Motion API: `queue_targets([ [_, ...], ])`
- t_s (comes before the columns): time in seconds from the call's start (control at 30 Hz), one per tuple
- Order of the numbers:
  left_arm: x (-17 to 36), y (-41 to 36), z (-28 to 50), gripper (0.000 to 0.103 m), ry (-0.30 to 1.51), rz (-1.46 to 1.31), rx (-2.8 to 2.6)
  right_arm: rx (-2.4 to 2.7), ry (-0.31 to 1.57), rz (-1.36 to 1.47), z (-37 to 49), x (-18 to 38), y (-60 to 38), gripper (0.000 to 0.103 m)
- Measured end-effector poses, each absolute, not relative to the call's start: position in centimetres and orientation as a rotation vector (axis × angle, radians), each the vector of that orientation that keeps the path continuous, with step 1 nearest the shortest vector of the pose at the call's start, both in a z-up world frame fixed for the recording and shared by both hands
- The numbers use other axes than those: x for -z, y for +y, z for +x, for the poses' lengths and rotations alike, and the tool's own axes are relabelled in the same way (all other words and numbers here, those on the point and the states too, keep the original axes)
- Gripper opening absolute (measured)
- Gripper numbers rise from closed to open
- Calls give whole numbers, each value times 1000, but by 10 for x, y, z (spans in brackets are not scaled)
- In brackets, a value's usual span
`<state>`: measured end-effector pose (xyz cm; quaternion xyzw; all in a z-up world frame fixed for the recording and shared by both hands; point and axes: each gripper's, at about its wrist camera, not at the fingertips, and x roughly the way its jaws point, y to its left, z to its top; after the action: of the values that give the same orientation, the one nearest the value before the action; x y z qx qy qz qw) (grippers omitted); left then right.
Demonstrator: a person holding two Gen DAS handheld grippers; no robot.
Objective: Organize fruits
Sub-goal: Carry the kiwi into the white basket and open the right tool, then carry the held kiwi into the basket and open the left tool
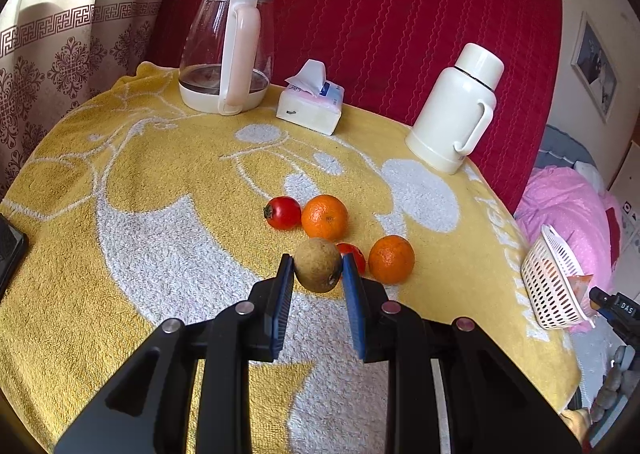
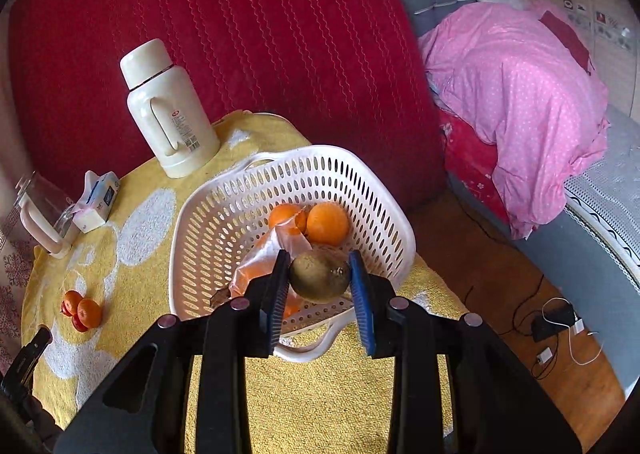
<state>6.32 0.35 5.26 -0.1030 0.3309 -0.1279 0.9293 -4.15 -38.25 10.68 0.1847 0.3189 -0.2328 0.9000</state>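
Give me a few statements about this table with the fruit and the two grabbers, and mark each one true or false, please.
1. The left gripper is shut on a round brownish-green fruit. True.
2. The white perforated plastic basket holds no fruit. False: two oranges and a crumpled clear plastic bag lie in it.
3. The right gripper holds a second brownish-green fruit above the basket. True.
4. The white thermos flask with a handle lies on its side. False: it stands upright on the yellow patterned towel.
5. Two oranges and two small red fruits lie on the towel. True.
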Motion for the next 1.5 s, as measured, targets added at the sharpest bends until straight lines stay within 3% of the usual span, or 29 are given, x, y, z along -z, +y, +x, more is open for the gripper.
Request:
queue_targets([
  [0.13, -52, 3, 61, 25, 678, -206, 264, 473, 664, 395, -39, -102, -384, 32],
  [0.2, -51, 1, 60, 25, 681, -202, 264, 466, 651, 402, -42, -103, -383, 44],
  [0.27, -50, 0, 60, 25, 687, -194, 256, 475, 631, 395, -45, -106, -380, 49],
  [0.63, -65, -38, 44, 25, 688, -153, 335, 485, 529, 345, -63, -117, -367, 49],
  [0.8, -76, -78, 36, 25, 680, -111, 416, 527, 467, 291, -70, -118, -361, 58],
  [1.5, -99, -245, 26, 25, 682, 44, 682, 546, 411, 367, -89, -102, -379, 59],
])
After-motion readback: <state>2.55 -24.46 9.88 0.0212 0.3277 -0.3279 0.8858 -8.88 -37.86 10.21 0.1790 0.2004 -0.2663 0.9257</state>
